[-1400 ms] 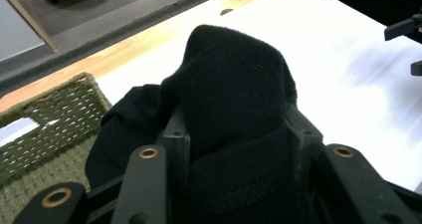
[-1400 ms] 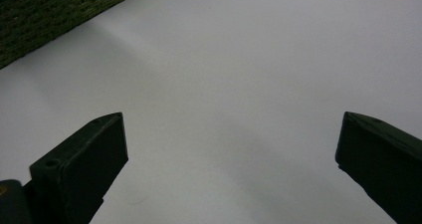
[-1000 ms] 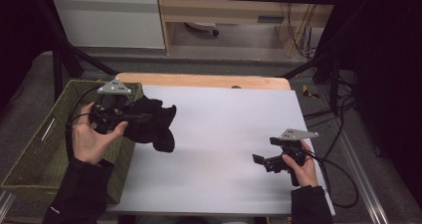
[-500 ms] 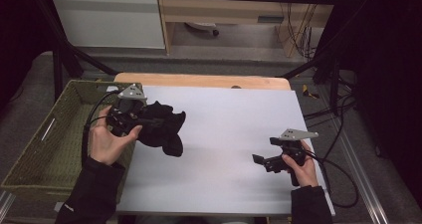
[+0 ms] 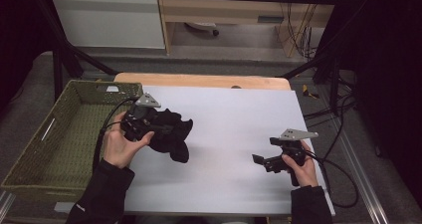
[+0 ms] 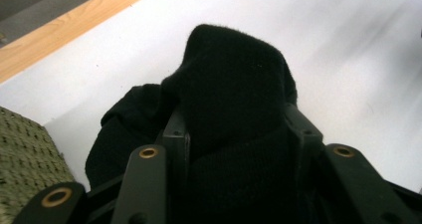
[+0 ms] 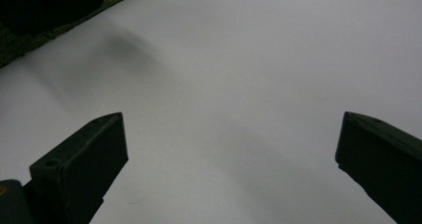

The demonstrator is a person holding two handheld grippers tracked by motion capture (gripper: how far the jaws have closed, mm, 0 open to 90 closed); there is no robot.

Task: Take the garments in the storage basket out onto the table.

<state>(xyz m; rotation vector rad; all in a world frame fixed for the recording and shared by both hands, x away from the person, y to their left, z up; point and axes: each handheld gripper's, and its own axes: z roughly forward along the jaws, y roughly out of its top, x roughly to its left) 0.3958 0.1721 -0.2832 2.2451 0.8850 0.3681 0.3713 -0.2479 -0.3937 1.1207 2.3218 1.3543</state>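
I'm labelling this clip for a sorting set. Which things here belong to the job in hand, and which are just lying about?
In the job:
- black cloth, clamped in the left hand-held gripper
- right hand-held gripper, jaws open, nothing between them
- white table top, where the cloth hangs low

Just lying about:
- green woven basket beside the table
- cables on the floor

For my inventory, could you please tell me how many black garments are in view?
1: a black garment bunched in the left tool, over the white table beside the basket.
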